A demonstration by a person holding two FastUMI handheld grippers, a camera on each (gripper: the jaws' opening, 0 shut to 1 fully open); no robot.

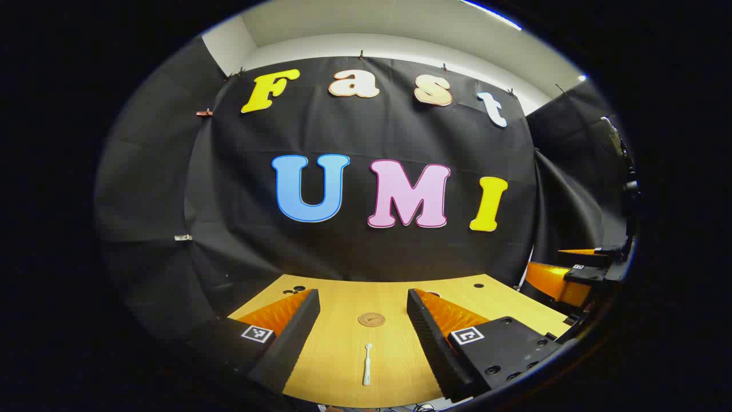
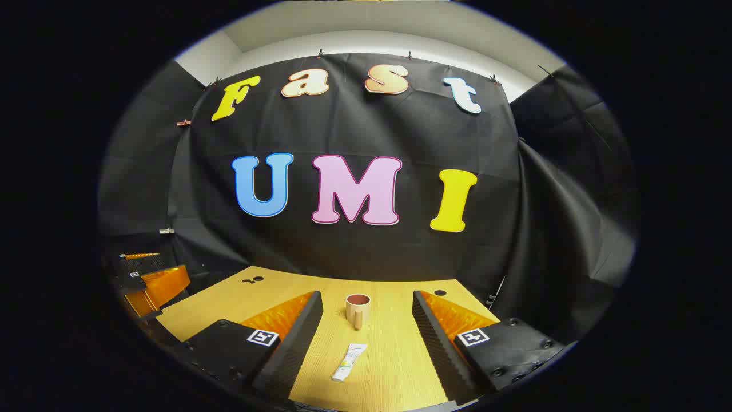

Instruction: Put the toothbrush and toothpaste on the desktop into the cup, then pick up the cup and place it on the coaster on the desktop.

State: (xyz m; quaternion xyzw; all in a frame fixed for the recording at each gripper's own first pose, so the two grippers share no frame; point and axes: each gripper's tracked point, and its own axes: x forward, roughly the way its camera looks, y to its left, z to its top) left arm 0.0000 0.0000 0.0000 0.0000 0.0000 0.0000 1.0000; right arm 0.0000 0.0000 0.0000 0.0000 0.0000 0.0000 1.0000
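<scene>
- My left gripper (image 1: 363,337) hangs over the near edge of the desk, fingers spread wide with nothing between them.
- In the left gripper view, one slim white plastic toothbrush (image 1: 367,364) lies flat on the wood in the gap between those fingers, touching neither, its head pointing away from me.
- Past it, on the same line, one small round brown coaster (image 1: 372,319) sits flat, a little apart from the brush tip.
- Off at the right edge of that view I catch the other gripper, held well apart from the brush.
- My right gripper (image 2: 367,337) is spread just as wide and grips nothing.
- In the right gripper view, one white toothpaste tube (image 2: 349,362) lies flat between the fingers, slightly slanted, clear of both.
- Beyond the tube stands one upright beige ceramic cup (image 2: 358,310) with a dark reddish inside, handle turned toward me, apart from the tube.
- So I count: one brush, one tube, one cup, one coaster.
- All rest on a light wood-grain desktop (image 2: 400,355) with a few small dark round holes near its far edge.
- Behind it hangs the black cloth wall (image 2: 514,229), with a pale wall and ceiling above.
</scene>
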